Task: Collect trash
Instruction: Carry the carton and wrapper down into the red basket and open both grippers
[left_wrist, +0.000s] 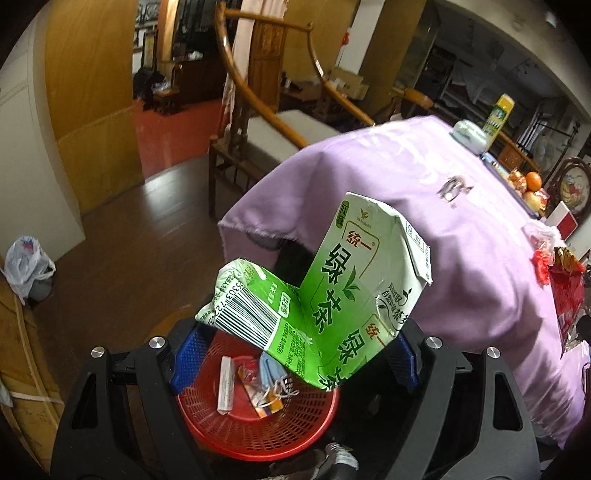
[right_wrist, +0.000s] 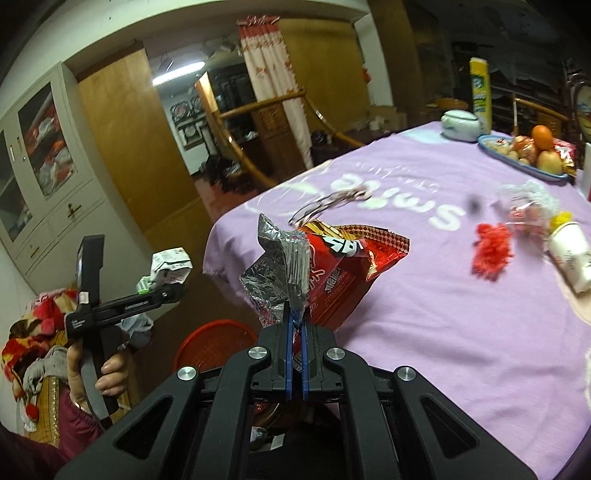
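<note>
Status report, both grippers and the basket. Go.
Left gripper shut on green tea carton, over red basket. Right gripper shut on red snack bag, at the table edge. Nothing in the way.

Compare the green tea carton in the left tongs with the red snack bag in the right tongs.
The green tea carton is stiff, crushed cardboard; the red snack bag is limp foil, torn open with its silver lining showing. The carton spans widely spread left tongs; the bag is pinched at one edge by nearly closed right tongs. The carton hangs over the red basket; the bag is by the table edge. Both are held trash.
</note>
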